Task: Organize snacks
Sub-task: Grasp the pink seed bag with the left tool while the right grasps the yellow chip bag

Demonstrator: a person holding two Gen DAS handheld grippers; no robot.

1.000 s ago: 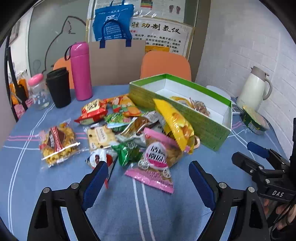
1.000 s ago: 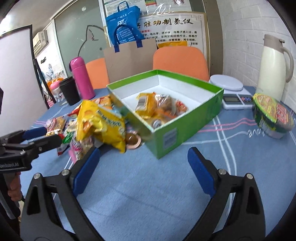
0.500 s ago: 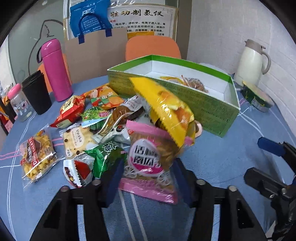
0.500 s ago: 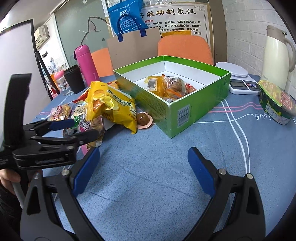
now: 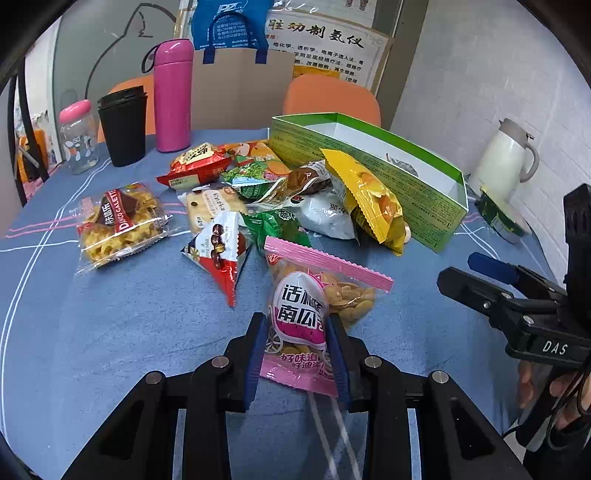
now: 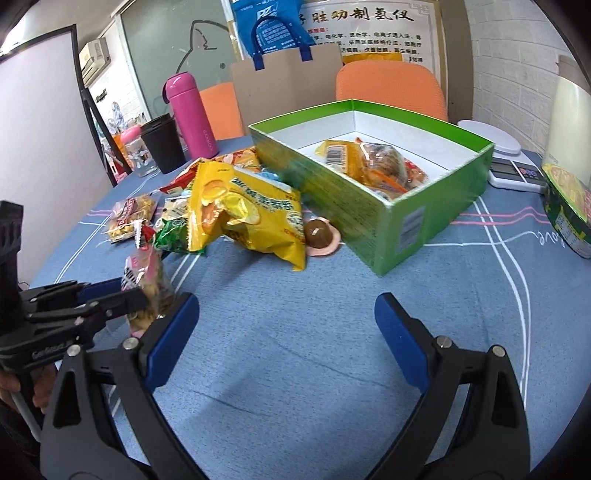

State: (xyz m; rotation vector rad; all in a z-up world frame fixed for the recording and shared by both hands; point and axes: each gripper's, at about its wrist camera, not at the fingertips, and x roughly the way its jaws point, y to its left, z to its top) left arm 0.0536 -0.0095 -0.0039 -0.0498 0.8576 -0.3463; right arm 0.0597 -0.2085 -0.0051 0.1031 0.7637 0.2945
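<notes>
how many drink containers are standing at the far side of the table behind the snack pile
3: a pink flask, a black cup to its left, and a clear jar with a pink lid further left. The white jug stands apart, beyond the green box.

I am in an office or meeting room: orange chairs, a wall poster, a whiteboard, an air conditioner.

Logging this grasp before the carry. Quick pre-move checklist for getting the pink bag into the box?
1. Left gripper shut on pink bag: ok.
2. Bag clear of the pile: ok, it stands apart from the other snacks.
3. Bag lifted off the cloth: cannot tell.
4. Green box open, with room: ok.
5. Yellow bag leans by the box, on the route: not ok.
6. Right gripper open, empty: ok.
</notes>
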